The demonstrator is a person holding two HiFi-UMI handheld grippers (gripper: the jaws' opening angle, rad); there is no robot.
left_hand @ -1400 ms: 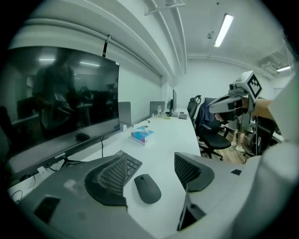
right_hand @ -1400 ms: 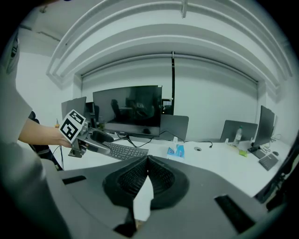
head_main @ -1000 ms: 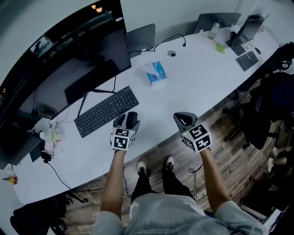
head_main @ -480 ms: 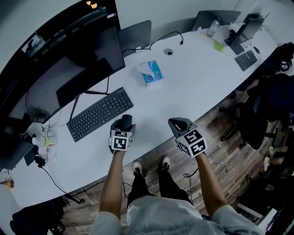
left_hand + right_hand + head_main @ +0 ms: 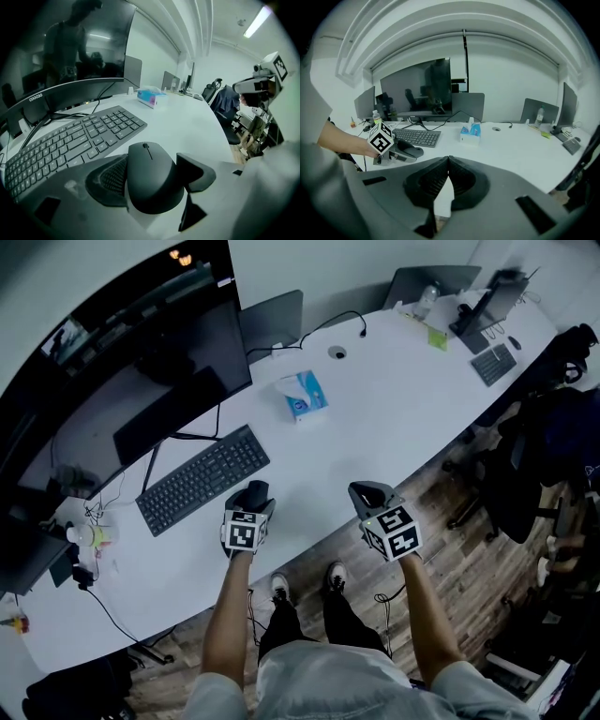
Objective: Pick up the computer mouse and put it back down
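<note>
Gripping the computer mouse [image 5: 152, 182] with my left claw [image 5: 251, 504], I have it clenched across the mouse's flanks: the ribbed pad of one jaw lies against its left side and the other jaw sits tight to its right side, with the scroll wheel pointing away from me. The mouse is just in front of the keyboard [image 5: 202, 479], off that keyboard's right-hand end and on my side of it, low over the white worktop [image 5: 394, 381]; I cannot tell whether its underside touches the surface or hangs just clear of it. My left forearm reaches in from the worktop's near edge, and the cube with square markers [image 5: 242, 532] sits on the claw behind the mouse. My right claw [image 5: 448, 174] is clenched on nothing, its two ribbed jaws meeting in a thin line. It is well to the right of the keyboard, out past the near edge of the worktop and over the wooden floor [image 5: 450, 521], not touching anything. Behind the keyboard stands a wide dark monitor [image 5: 122, 381], with cables trailing down toward the keyboard's back edge. Farther back and to the right of the keyboard lies a blue and white tissue box [image 5: 302, 395], well apart from both claws. At the far right end of the worktop, a long way from the keyboard, there is a second, smaller keyboard [image 5: 493, 363] among other desk clutter too small to make out.
</note>
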